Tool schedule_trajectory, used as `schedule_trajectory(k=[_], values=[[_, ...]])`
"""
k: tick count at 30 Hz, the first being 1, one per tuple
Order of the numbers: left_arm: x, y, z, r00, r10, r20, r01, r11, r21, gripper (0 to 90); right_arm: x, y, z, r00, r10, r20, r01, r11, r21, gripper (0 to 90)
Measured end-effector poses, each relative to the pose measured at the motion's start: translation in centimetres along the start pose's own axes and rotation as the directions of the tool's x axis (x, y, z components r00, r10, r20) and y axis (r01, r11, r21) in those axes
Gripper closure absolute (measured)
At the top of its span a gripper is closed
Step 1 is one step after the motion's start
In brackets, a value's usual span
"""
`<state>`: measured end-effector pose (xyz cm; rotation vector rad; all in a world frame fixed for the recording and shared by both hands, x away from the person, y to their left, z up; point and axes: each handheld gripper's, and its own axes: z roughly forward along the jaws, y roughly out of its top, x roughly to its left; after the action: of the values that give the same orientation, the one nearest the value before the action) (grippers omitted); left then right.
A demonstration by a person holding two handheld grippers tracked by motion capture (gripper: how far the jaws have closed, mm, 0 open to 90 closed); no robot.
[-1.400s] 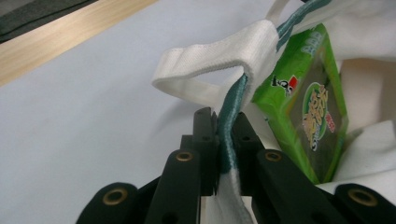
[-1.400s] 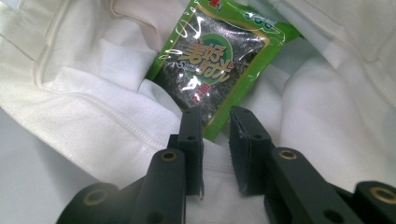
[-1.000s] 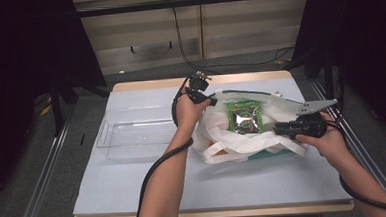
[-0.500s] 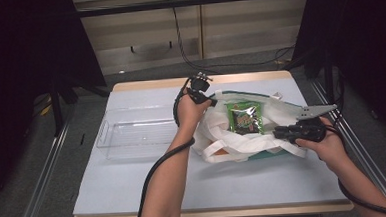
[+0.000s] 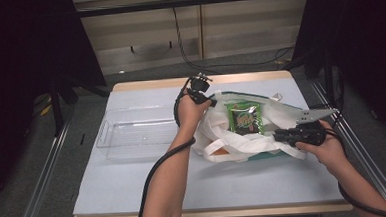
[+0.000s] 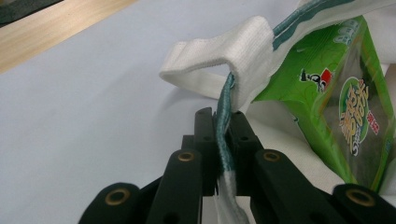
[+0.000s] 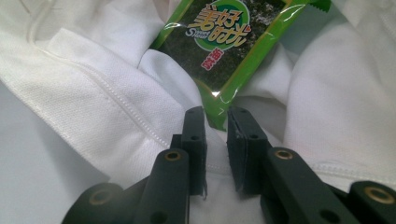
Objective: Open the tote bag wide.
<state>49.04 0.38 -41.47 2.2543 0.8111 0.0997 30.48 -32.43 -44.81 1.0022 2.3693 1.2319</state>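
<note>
Since the earlier frame little has shifted: the right hand sits a touch lower against the bag's near side, and the left hand keeps its place at the bag's rim.

The left gripper is clamped tight on the teal-edged rim of the white tote bag, holding the mouth up and open. The right gripper stands with its fingers a narrow gap apart, the corner of the green snack packet just at that gap; no grip on it is evident. The packet lies inside the bag's open mouth on the white surface, the clear plastic tray to the bag's left.

Judgement: the packet looks light, thin and crinkly, its film slippery and its contents likely brittle. Best taken by the flat sealed edge nearest the right gripper. The bag is soft cloth and will sag if the rim is let go.
</note>
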Motion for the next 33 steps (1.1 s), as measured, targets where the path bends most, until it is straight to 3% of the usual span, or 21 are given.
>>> schedule_trajectory(k=[4, 18, 33], values=[[0.2, 0.0, 0.0, 0.9998, 0.018, 0.001, -0.018, 0.9998, 0.011, 85.0, 0.1, -0.3, 0.0, 1.0, 0.001, 0.004, -0.001, 1.0, -0.003, 77.1], [0.5, -0.3, 0.4, 0.9998, 0.02, 0.004, -0.02, 0.9995, 0.023, 85.0, 0.2, -1.1, 0.4, 1.0, 0.007, 0.007, -0.007, 1.0, 0.002, 77.6], [0.6, -0.7, 1.0, 0.9999, -0.01, 0.003, 0.01, 0.9997, 0.021, 84.5, 0.3, -1.6, 0.8, 0.9998, 0.017, 0.013, -0.017, 1.0, 0.003, 77.9]])
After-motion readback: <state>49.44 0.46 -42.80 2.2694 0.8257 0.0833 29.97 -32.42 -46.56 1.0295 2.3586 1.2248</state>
